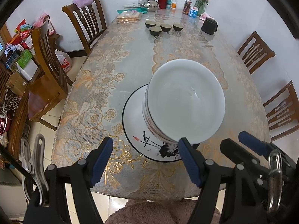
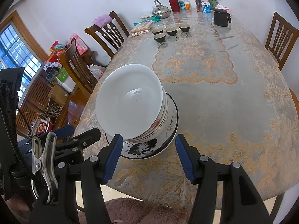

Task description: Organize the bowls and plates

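A stack of white bowls (image 1: 184, 100) sits on a black-rimmed plate (image 1: 136, 130) painted with an ink flower, near the desk's (image 1: 214, 59) front edge. In the left wrist view the stack is just past centre toward 2 o'clock; in the right wrist view it lies toward 10 o'clock. The left gripper (image 1: 145, 160) hangs with its jaws spread wide and holding nothing, its right finger tip by the plate's near rim. The right gripper (image 2: 148, 155) is likewise wide apart and empty, its fingers on either side of the plate's near edge. Four dark cups (image 1: 163, 28) stand well apart at 12 o'clock, beside a black container (image 1: 209, 26) and a steel kettle (image 1: 149, 4).
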Motion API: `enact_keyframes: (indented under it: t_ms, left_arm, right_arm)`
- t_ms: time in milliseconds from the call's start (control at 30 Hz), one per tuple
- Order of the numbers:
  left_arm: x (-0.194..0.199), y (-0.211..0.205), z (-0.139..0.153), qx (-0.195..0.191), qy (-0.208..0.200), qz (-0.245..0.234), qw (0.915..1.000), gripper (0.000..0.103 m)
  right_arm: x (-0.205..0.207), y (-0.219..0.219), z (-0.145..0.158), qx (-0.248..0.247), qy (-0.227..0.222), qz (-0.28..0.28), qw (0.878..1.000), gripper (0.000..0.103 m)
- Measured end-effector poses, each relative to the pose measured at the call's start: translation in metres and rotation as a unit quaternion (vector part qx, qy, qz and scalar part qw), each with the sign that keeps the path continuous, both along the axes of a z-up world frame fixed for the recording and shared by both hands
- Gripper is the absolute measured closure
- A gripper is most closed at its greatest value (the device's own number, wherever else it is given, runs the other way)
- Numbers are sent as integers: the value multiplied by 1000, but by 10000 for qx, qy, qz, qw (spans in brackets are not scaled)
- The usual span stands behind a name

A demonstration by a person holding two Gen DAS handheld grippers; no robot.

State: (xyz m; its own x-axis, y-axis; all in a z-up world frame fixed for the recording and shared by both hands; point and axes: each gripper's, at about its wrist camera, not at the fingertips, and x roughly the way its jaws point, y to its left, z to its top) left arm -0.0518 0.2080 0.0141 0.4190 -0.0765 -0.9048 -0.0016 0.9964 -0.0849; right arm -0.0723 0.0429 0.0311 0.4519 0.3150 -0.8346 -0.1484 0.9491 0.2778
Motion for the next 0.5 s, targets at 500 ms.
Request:
enact_keyframes:
  t_ms: [500]
  left_arm:
    - [-4,3,5,-69,-55,-114,9999,27]
  right_arm:
    - [0,0,1,1,-5,-7,10000,43]
